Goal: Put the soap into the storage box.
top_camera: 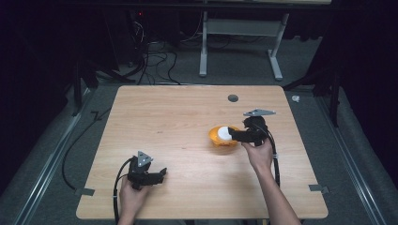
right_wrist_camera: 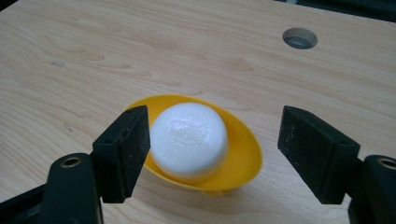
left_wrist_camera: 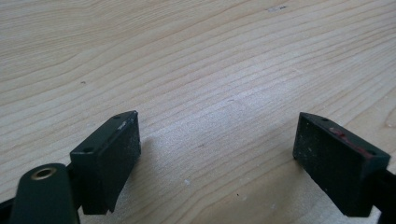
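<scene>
A yellow bowl (top_camera: 222, 137) (right_wrist_camera: 245, 154) sits on the wooden table (top_camera: 187, 112), right of centre. Inside it lies a round white object (top_camera: 225, 133) (right_wrist_camera: 189, 140) with a flat glossy top. My right gripper (top_camera: 234, 135) (right_wrist_camera: 215, 149) hovers over the bowl from the right, open, its jaws spread to either side of the white object with a gap left beside it. My left gripper (top_camera: 162, 175) (left_wrist_camera: 217, 163) rests low at the table's front left, open, with bare wood between its jaws.
A round hole (top_camera: 233, 98) (right_wrist_camera: 300, 38) pierces the table top behind the bowl. Beyond the far edge stand a white desk frame (top_camera: 239, 42) and tangled cables (top_camera: 155, 51) on the floor. Tape tabs mark the front corners (top_camera: 319, 188).
</scene>
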Available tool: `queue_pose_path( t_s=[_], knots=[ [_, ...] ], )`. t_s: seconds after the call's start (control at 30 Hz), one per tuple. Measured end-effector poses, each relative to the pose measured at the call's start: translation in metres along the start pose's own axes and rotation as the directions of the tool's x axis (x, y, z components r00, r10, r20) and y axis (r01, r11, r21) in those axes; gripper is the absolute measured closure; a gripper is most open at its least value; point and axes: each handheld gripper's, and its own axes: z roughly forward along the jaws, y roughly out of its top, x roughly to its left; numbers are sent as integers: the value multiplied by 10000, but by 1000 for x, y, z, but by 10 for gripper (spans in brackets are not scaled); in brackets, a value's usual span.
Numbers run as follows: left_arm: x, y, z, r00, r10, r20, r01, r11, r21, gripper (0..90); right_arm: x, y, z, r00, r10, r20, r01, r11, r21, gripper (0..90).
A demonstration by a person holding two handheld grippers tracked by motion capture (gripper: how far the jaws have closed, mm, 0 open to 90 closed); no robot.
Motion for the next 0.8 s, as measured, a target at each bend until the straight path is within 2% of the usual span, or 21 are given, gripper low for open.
queue_pose_path(
  t_s=[0.2, 0.4, 0.8],
  knots=[
    [0, 0, 0, 10000, -4, 1, 4, 10000, 0, 154, -4, -2, -7, 10000, 47, 13, -46, 9998, -180, 262],
    [0, 0, 0, 10000, -4, -4, 4, 10000, 9, 154, -8, -4, -16, 9999, 160, 44, -158, 9982, -584, 263],
    [0, 0, 0, 10000, -7, -2, 7, 10000, -3, 154, -15, -10, -30, 9997, 212, 117, -202, 9966, -796, 266]
  ],
)
